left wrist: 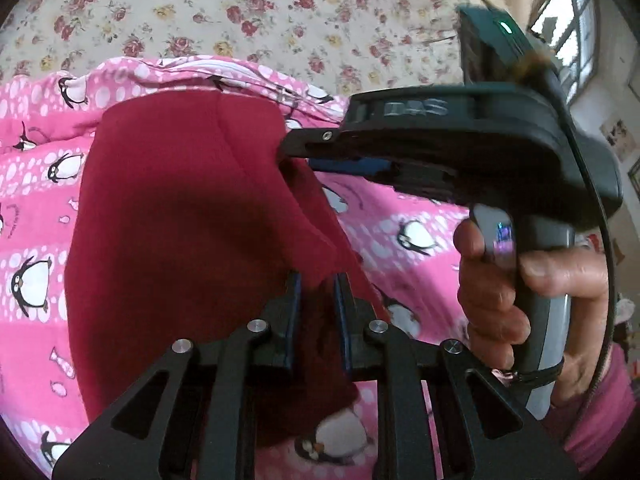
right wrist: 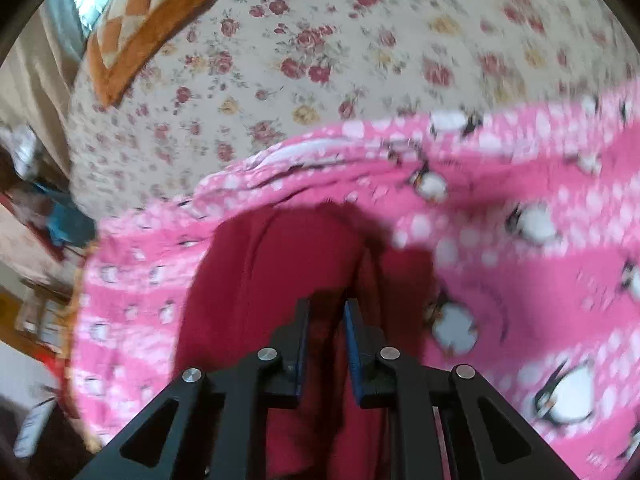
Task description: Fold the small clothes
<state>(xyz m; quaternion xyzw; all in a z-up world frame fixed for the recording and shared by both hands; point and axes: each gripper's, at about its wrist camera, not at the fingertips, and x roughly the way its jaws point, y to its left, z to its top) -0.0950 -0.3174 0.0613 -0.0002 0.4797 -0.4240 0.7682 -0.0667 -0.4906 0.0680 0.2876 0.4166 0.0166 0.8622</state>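
Above the pink penguin blanket (left wrist: 400,216), left gripper (left wrist: 316,280) and right gripper (right wrist: 327,308) each clamp the red garment (left wrist: 168,208).

Small garment (left wrist: 172,216) on penguin blanket (left wrist: 36,184), blanket on floral bedspread (left wrist: 224,4), quilted pillow (right wrist: 132,28) behind

left gripper (left wrist: 316,280) pinching red garment (left wrist: 180,216), penguin blanket (left wrist: 36,184)

One red garment (left wrist: 168,208), one pink penguin blanket (left wrist: 36,184), two grippers (left wrist: 316,284).
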